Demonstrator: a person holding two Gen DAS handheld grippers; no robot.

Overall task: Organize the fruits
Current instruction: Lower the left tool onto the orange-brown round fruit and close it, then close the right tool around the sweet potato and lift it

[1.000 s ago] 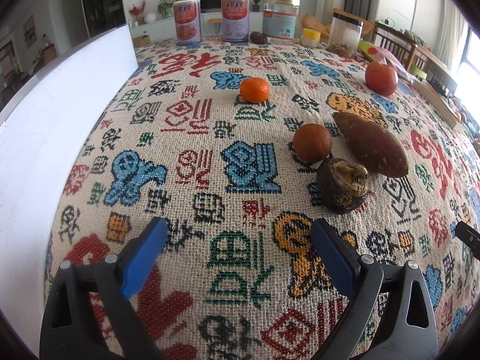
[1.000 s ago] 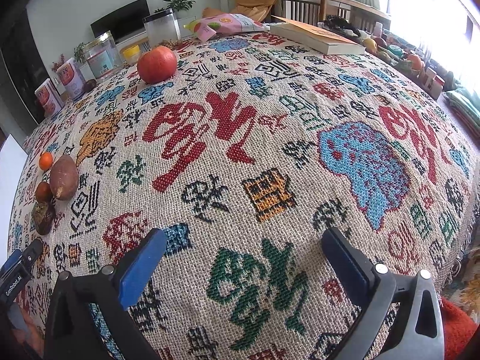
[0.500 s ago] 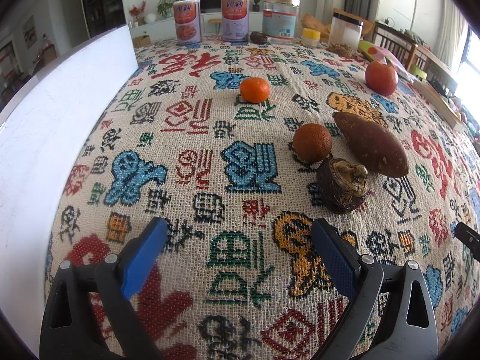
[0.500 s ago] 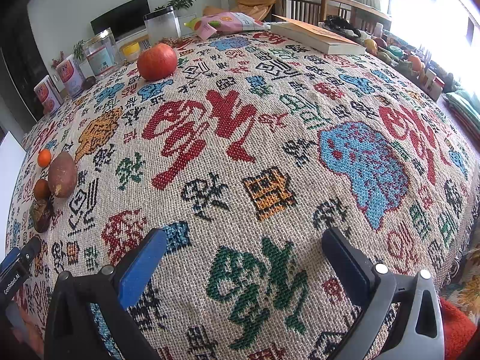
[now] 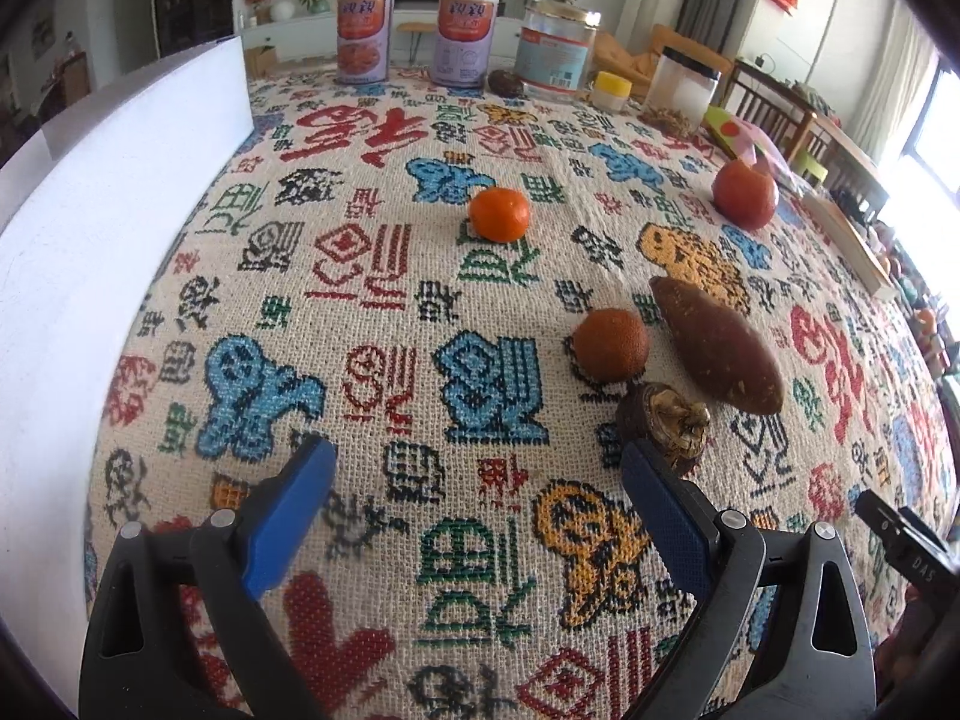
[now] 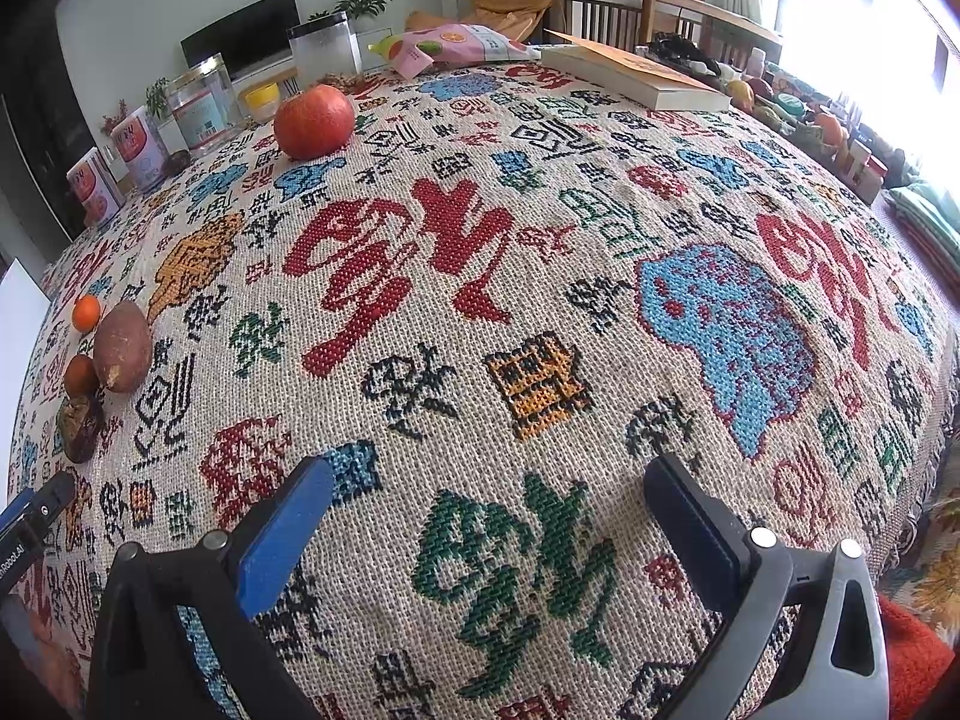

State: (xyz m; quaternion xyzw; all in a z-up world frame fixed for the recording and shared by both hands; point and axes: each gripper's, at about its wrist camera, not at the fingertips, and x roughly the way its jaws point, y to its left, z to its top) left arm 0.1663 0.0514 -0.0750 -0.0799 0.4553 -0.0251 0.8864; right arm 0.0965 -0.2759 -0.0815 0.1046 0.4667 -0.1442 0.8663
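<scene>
On the patterned tablecloth lie a small orange (image 5: pixel 499 214), a dark orange round fruit (image 5: pixel 611 343), a brown sweet potato (image 5: pixel 715 353), a dark taro-like root (image 5: pixel 663 427) and a red apple (image 5: pixel 744 193). My left gripper (image 5: pixel 477 483) is open and empty, low over the cloth, its right finger just in front of the root. My right gripper (image 6: pixel 492 516) is open and empty over bare cloth; the apple (image 6: pixel 313 121) is far ahead left, and the sweet potato (image 6: pixel 122 346) and its neighbours lie far left.
A white board (image 5: pixel 90 228) stands along the left edge. Two cans (image 5: pixel 365 35), a glass jar (image 5: pixel 552 48), a small yellow-lidded jar (image 5: pixel 611 91) and a clear canister (image 5: pixel 684 90) line the far edge. A snack bag (image 6: pixel 456 43) and a book (image 6: pixel 630 69) lie at the far right.
The left view is almost unchanged. The right gripper has shifted slightly, so the apple and the fruit group sit a little lower and nearer in its view.
</scene>
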